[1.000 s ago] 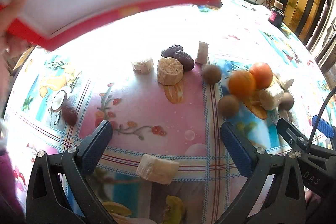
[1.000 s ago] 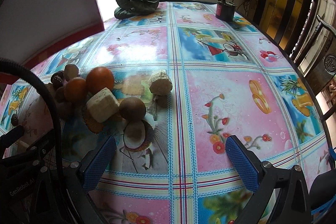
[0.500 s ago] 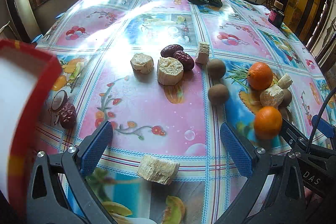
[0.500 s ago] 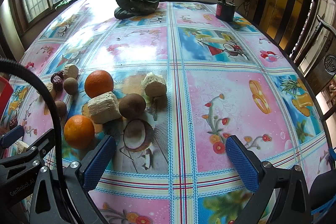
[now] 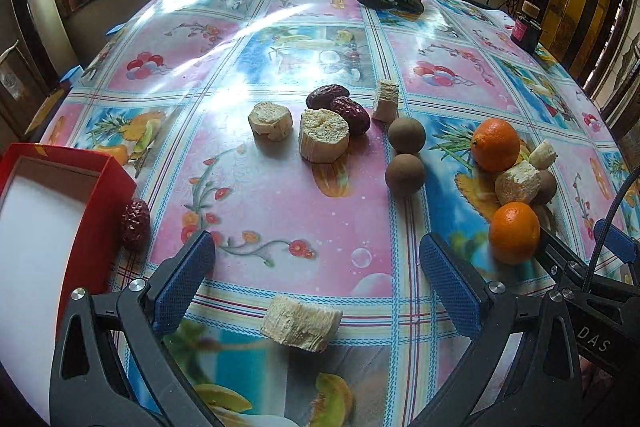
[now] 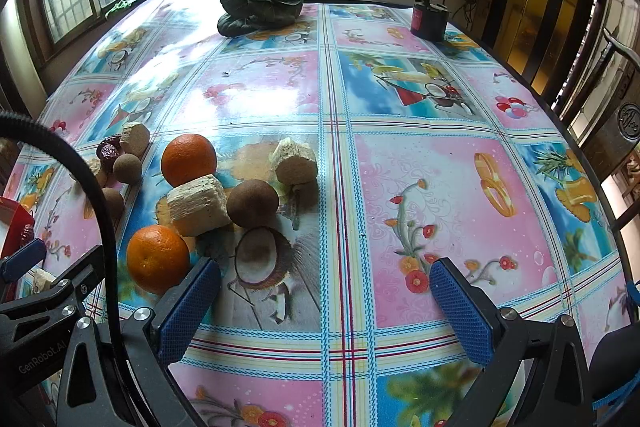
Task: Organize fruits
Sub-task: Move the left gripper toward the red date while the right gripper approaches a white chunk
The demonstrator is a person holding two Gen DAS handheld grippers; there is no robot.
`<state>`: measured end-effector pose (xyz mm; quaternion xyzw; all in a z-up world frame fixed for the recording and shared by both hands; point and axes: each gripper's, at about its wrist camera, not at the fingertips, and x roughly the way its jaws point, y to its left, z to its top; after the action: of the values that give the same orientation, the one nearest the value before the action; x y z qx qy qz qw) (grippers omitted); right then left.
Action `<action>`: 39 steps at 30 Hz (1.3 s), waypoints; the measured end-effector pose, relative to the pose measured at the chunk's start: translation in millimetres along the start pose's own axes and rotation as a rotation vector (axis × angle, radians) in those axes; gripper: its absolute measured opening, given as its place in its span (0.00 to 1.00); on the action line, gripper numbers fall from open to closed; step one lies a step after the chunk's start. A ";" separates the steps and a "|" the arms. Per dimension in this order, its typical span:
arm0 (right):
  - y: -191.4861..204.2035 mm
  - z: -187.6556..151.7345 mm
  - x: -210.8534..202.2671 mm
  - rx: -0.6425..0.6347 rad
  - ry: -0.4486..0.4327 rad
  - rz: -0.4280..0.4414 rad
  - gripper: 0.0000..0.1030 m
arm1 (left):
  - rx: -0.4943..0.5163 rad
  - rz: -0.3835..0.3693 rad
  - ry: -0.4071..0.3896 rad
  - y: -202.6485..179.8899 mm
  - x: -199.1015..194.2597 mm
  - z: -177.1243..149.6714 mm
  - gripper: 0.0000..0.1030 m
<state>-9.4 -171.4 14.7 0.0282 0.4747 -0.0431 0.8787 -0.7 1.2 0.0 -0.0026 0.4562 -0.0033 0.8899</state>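
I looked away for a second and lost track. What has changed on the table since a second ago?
The red box, tipped overhead a second ago, now sits at the table's left edge beside a red date. One orange rolled nearer, away from the other orange. The left gripper and right gripper stayed open and empty; the other pieces kept their places.

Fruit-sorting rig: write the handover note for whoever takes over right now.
Left gripper: open, empty, above the table, a banana piece just below it.
Right gripper: open, empty.
Red box: on the table at far left, holds no fruit; one red date touches its outer wall.
Two oranges, brown round fruits, more banana pieces and dates lie loose.
Done: nothing sorted. Left: all of it.
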 end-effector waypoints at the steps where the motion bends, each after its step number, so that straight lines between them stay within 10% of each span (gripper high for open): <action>1: -0.3 0.0 0.0 0.000 0.000 0.000 1.00 | 0.000 0.000 0.000 -0.1 -0.1 0.1 1.00; 39: -1.0 -5.5 -10.5 -0.026 0.011 0.064 0.98 | -0.042 -0.095 0.049 52.8 -35.1 -16.9 1.00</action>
<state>-19.7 -171.4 20.4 0.0320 0.4787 -0.0085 0.8774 -34.7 54.2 18.2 -0.0430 0.4771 -0.0360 0.8771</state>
